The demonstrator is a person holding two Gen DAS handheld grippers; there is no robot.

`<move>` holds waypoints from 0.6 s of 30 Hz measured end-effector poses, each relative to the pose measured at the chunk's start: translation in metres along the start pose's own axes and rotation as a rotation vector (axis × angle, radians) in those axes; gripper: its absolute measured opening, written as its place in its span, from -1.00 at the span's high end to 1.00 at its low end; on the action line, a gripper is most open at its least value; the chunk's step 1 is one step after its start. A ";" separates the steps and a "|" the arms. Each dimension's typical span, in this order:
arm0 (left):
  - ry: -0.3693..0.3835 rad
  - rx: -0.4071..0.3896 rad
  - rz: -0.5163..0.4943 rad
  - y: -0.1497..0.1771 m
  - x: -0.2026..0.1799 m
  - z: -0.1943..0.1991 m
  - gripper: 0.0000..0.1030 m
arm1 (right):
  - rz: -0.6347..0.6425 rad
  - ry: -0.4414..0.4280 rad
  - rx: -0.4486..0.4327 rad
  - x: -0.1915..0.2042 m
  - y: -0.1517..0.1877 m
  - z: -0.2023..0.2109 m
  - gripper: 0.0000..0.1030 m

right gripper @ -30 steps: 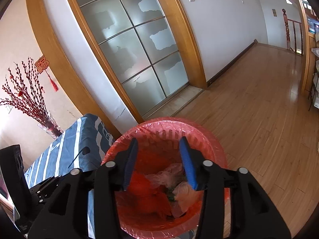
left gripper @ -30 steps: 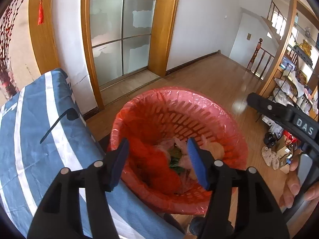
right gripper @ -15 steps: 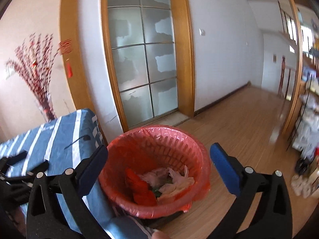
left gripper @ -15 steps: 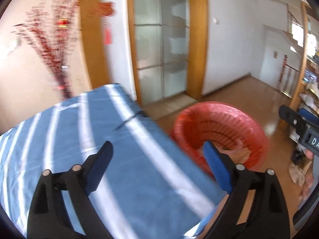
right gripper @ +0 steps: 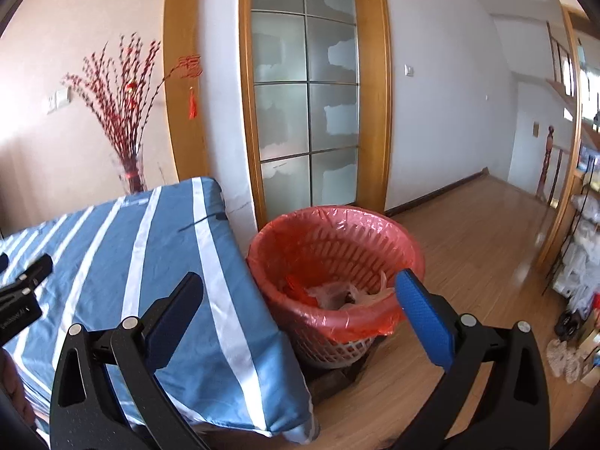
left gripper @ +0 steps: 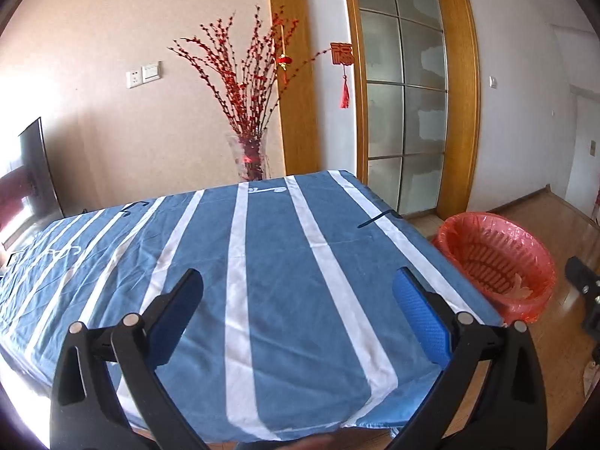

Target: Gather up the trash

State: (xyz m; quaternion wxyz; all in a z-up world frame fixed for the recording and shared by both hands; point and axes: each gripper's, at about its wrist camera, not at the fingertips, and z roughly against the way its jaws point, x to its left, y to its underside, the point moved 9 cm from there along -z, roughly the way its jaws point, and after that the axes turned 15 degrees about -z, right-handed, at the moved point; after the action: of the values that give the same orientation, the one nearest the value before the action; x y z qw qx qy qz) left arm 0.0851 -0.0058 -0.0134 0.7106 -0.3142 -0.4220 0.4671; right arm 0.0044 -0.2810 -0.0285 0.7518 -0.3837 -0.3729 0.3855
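Note:
A white basket lined with a red bag [right gripper: 337, 221] stands on the floor at the table's right corner, and crumpled plastic trash [right gripper: 330, 294] lies inside it. The same basket [left gripper: 498, 262] sits at the right of the left wrist view. My left gripper [left gripper: 296, 277] hovers over the blue striped tablecloth [left gripper: 281, 243]; its jaws are opening and nothing is between them. My right gripper [right gripper: 298, 277] is open and empty, with one finger over the cloth's [right gripper: 112, 243] corner and the other in front of the basket. No trash shows on the cloth.
A glass vase of red branches [left gripper: 251, 157] stands behind the table by the wall. A frosted glass door [right gripper: 303, 112] is behind the basket. Wooden floor runs off to the right, toward shelves with bags [right gripper: 585, 243]. A dark screen [left gripper: 33, 172] stands at far left.
Both grippers pulled back from over the basket and swung left while their jaws spread wide. The left one now looks across the tablecloth; the trash stays in the basket.

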 end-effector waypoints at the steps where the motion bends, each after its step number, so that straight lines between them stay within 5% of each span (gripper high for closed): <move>1: 0.003 -0.005 0.004 0.002 0.000 0.003 -0.92 | 0.013 0.010 -0.006 0.003 0.002 0.003 -0.97; 18: 0.029 0.018 0.045 0.025 -0.004 0.015 -0.92 | 0.038 0.082 -0.011 0.001 0.021 0.019 -0.97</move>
State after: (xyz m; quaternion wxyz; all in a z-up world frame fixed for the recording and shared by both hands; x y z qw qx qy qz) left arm 0.0603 0.0005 -0.0290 0.7090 -0.3237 -0.4002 0.4821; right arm -0.0181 -0.2660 -0.0382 0.7568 -0.4105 -0.3365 0.3814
